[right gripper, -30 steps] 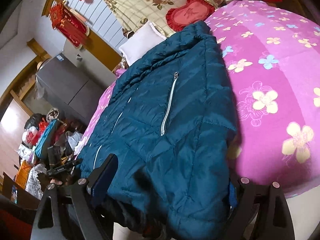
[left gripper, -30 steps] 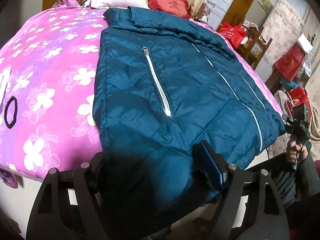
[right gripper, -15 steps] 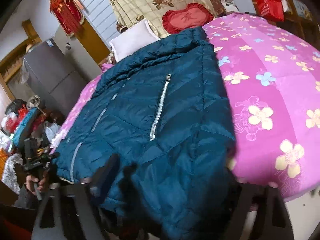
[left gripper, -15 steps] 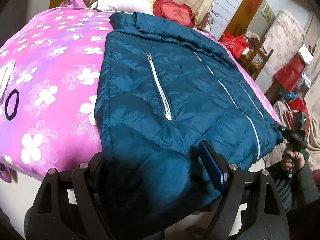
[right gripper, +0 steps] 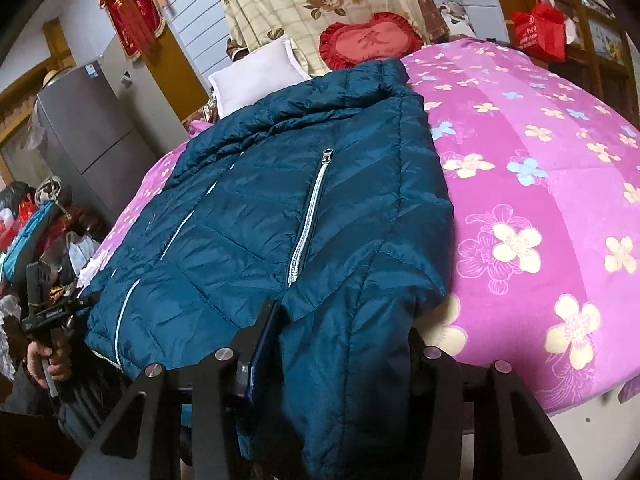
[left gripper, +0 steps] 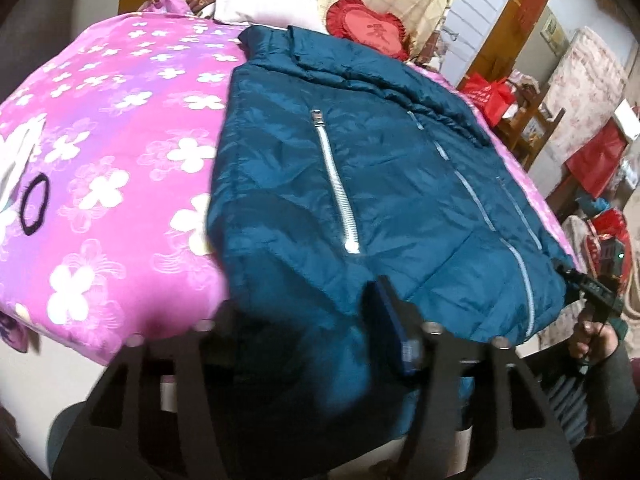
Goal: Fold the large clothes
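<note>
A dark teal quilted jacket (left gripper: pixel 380 184) with white zippers lies flat on the bed, collar toward the pillows. It also shows in the right wrist view (right gripper: pixel 280 220). My left gripper (left gripper: pixel 308 320) is shut on the jacket's hem at its left corner, at the near edge of the bed. My right gripper (right gripper: pixel 340 332) is shut on the hem at its right corner. Each gripper shows in the other's view: the right gripper (left gripper: pixel 592 288) and the left gripper (right gripper: pixel 52 308), both at the hem's ends.
The bed has a pink flowered cover (left gripper: pixel 100 140), also in the right wrist view (right gripper: pixel 540 180). A white pillow (right gripper: pixel 256 76) and a red heart cushion (right gripper: pixel 372 40) lie at the head. A grey fridge (right gripper: pixel 92 132) and cluttered bags (left gripper: pixel 600 152) flank the bed.
Both grippers, still shut on the hem, have risen and moved toward the head of the bed, so the jacket's front looks flatter and closer.
</note>
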The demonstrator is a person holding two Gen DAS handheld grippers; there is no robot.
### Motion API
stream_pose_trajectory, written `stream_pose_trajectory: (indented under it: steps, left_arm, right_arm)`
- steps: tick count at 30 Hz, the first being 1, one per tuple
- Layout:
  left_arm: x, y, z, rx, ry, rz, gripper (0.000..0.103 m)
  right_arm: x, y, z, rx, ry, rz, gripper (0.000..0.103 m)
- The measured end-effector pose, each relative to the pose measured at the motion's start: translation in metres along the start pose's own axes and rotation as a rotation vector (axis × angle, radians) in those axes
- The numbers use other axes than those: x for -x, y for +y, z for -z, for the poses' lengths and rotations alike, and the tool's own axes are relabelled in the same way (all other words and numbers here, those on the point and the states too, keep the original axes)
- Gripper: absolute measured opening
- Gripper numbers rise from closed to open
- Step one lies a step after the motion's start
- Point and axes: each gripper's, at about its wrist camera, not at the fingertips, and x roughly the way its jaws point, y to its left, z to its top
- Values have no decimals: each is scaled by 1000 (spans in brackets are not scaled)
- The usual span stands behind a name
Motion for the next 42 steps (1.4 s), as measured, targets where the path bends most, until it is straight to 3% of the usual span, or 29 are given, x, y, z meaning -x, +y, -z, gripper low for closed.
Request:
stream_pose_trajectory:
  steps: [4, 7, 8, 12, 13, 16, 19, 21, 22, 25, 30, 34, 42]
  left_arm:
    - [-2, -7, 0, -20, 6, -26, 68]
    - [3, -3, 0, -7, 2, -48, 25]
    - [5, 0, 0, 11, -3, -31, 23]
    - [4, 3, 1, 28, -3, -34, 26]
    - [3, 1, 2, 21, 0, -45, 29]
    - [2, -4, 3, 1, 13, -28, 53]
    - [1, -9, 5, -19, 9, -38, 56]
    - [1, -8, 5, -6, 3, -43, 47]
    - [2, -4, 4, 11, 1, -59, 29]
    - [8, 3, 3, 52, -26, -27, 15]
    - [20, -5, 3, 14, -52, -59, 13]
    - [34, 0, 4, 18, -50, -43, 12]
    - [60, 9, 13, 43, -67, -32, 12]
  right_arm:
    - [5, 9, -1, 33, -12, -10, 37]
    - [13, 16, 0, 52, -44, -29, 35]
    - [14, 17, 2, 53, -46, -33, 35]
    - [7, 14, 6, 32, -21, 11, 36]
    - [5, 11, 6, 18, -9, 13, 38]
    - [4, 5, 8, -11, -3, -3, 48]
    - [4, 8, 8, 10, -2, 9, 48]
    - [5, 9, 7, 12, 0, 4, 45]
    - [7, 10, 7, 18, -7, -7, 42]
    - [14, 16, 5, 48, -40, -19, 29]
    - [31, 20, 8, 40, -95, -5, 23]
    - [51, 28, 15, 30, -130, -23, 22]
    - [78, 42, 32, 62, -138, -35, 21]
